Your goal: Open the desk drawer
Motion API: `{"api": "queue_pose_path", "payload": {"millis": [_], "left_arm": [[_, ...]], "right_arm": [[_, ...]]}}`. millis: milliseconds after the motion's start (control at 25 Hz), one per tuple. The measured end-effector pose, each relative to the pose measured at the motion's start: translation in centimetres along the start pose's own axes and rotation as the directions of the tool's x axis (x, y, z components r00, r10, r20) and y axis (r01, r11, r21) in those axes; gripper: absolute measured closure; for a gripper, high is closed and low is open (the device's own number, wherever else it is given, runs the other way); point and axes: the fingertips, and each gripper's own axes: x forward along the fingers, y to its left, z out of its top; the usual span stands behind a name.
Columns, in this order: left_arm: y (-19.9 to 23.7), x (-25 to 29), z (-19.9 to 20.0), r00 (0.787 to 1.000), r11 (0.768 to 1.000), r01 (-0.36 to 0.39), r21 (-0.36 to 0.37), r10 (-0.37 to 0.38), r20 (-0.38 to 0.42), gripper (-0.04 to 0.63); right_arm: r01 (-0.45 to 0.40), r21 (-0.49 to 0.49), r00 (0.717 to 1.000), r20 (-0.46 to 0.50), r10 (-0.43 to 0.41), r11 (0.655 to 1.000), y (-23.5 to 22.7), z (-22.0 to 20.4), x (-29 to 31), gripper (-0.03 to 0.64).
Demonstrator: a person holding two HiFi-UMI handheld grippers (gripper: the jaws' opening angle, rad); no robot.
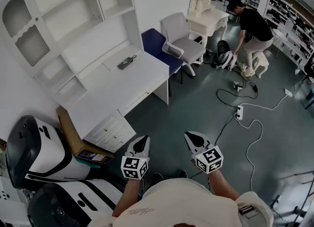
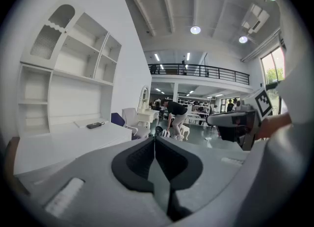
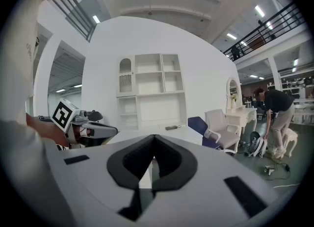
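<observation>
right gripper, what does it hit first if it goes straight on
Probably the white desk: the right gripper points at its near edge, with nothing visible in between, though depth is hard to judge.

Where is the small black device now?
Head view, upper left: the black device lies on the white desk, below the shelf unit, left of the blue chair.

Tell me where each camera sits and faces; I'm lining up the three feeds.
Head view: on the person's head, steeply down at desk, floor, left gripper, right gripper; torso, forearms show.
Left gripper view: on that gripper, along its shut jaws past the desk; right gripper at right.
Right gripper view: on that gripper, along shut jaws toward the desk; left gripper at left.
Shared: desk in all.
</observation>
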Motion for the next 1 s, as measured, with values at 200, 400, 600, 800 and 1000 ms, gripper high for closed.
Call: {"api": "queue_pose_path", "payload": {"millis": [200,400,600,800,1000], "left_arm": [[0.9,-0.1,0.5,1.000,1.000,0.000,-0.002,0.000,0.001,0.577],[1.4,-0.1,0.4,1.000,1.000,0.011,-0.003,-0.011,-0.003,0.577],[3.2,0.1,-0.3,0.999,0.999,0.029,-0.016,-0.029,-0.018,0.577],[5.5,0.5,-0.7,0.998,0.998,0.053,-0.035,-0.053,-0.021,0.577],[7.2,1.0,-1.4,0.997,0.992,0.064,0.113,-0.059,-0.044,0.577]], "right_arm": [[-0.007,-0.014,1.000,-0.008,0.007,1.000,0.7,0.4,0.9,0.615],[-0.005,0.014,1.000,0.015,0.005,1.000,1.0,0.7,1.3,0.615],[0.017,0.023,1.000,0.010,-0.017,1.000,1.5,0.8,2.8,0.615],[0.047,-0.005,0.999,-0.019,-0.047,0.999,2.6,0.6,4.6,0.615],[0.068,0.017,0.996,-0.062,-0.067,0.998,3.7,-0.6,6.7,0.615]]}}
